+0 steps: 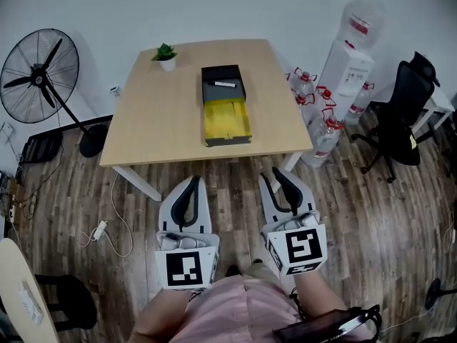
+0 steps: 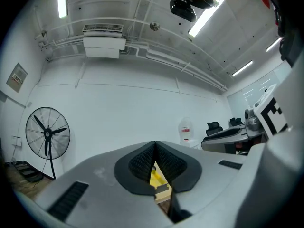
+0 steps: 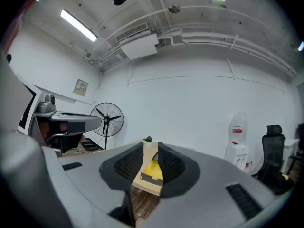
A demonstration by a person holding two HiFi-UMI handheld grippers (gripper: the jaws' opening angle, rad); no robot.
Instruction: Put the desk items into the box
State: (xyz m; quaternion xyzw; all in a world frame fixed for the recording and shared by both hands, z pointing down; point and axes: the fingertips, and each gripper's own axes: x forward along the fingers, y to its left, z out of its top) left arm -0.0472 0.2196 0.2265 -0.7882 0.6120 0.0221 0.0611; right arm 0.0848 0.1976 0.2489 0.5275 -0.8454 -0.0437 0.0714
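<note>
Sitting near the middle of the table [image 1: 153, 113], the box [image 1: 227, 123] shows a yellow open half on the near side and a black half at its 12 o'clock. A thin white pen [image 1: 224, 84] lies across the black half. At 11 o'clock from the box, by the table's far left corner, stands a small potted plant [image 1: 166, 56].

Both grippers are held low at 6 o'clock from the box, over the wood floor [image 1: 235, 181] and well apart from the table, just in front of the person's body. The left gripper [image 1: 191, 183] has its pads meeting at the tips with nothing between them; through the sliver below the tips its own view shows only the distant yellow of the box. The right gripper [image 1: 275, 174] has its jaws a narrow way apart and empty, with the table edge, the box and the plant seen through the gap.

A standing fan [image 1: 39, 77] is at 9 o'clock from the table. A water dispenser [image 1: 346, 70] stands at 3 o'clock, with water bottles [image 1: 314, 102] at its foot, and a black office chair [image 1: 400, 113] is farther out the same way.
</note>
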